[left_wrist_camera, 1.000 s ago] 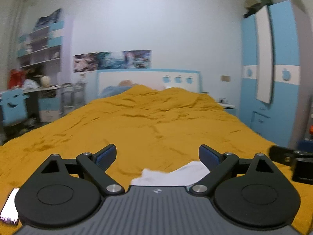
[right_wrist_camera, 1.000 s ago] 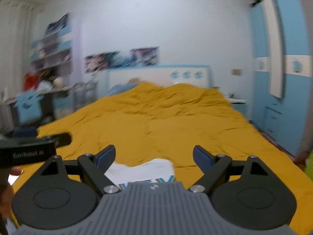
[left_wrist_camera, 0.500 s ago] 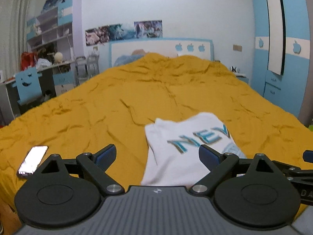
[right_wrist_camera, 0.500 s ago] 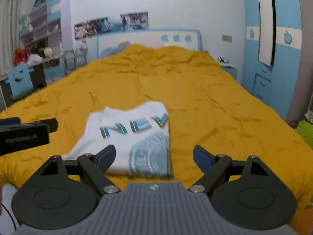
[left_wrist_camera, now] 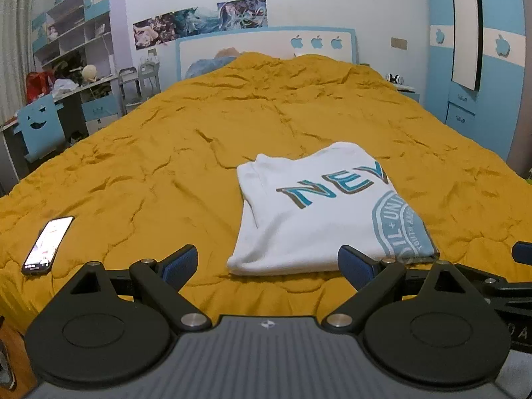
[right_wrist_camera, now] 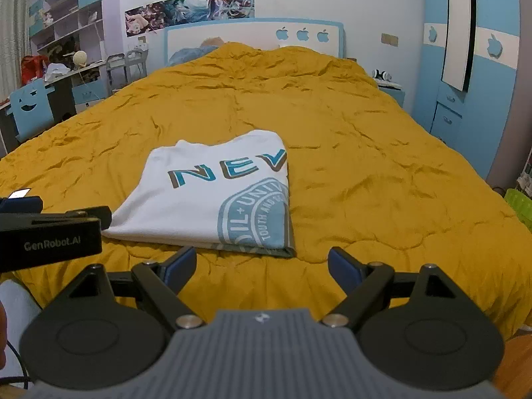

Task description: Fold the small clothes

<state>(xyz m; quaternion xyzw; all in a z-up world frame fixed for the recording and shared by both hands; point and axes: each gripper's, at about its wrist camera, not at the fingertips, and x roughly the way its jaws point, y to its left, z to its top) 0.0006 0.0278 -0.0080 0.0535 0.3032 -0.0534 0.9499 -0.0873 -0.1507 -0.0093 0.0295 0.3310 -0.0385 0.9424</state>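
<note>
A white T-shirt (left_wrist_camera: 312, 219) with blue "NEV" lettering and a round blue print lies folded into a rectangle on the yellow bedspread (left_wrist_camera: 186, 153); it also shows in the right wrist view (right_wrist_camera: 212, 196). My left gripper (left_wrist_camera: 267, 264) is open and empty, held back from the shirt's near edge. My right gripper (right_wrist_camera: 262, 264) is open and empty, also short of the shirt's near edge. The left gripper's body shows at the left of the right wrist view (right_wrist_camera: 50, 236).
A phone (left_wrist_camera: 48, 244) lies on the bedspread at the near left. A desk, blue chair (left_wrist_camera: 41, 126) and shelves stand to the left of the bed. A blue wardrobe (left_wrist_camera: 482, 76) stands on the right, a headboard at the far end.
Both grippers have pulled back and risen from the bed. The folded shirt, mostly hidden below the grippers a second ago, now lies in full view ahead of them.
</note>
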